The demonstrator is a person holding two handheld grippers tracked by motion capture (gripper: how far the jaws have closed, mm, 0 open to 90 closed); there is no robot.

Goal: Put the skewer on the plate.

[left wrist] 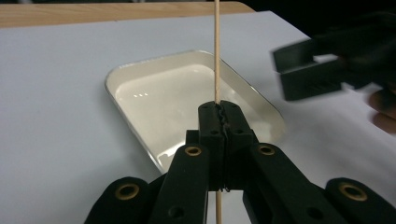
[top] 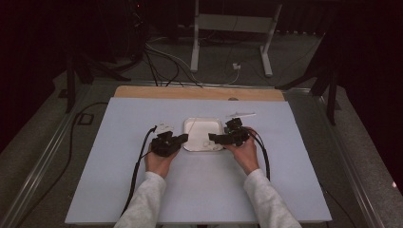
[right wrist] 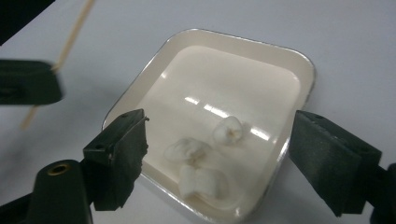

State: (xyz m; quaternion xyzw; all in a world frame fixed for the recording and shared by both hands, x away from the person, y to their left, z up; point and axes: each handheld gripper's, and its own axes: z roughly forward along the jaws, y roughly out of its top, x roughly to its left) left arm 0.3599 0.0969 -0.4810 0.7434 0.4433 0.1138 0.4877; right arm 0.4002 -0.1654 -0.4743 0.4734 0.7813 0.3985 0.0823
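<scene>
A white shallow tray lies mid-mat, and its rim frames three soft white marshmallow-like pieces near its front corner. My right gripper hovers just above those pieces with its jaws spread wide and nothing pressed between the pads; from above it sits at the tray's right front edge. My left gripper is shut on a thin wooden skewer that stands upright through its tips, at the tray's left edge. The tray lies just beyond it.
A pale mat covers the table, with a wooden strip at its far edge. A small white item lies behind the tray, another beside the left gripper. Cables trail from both grippers toward the person.
</scene>
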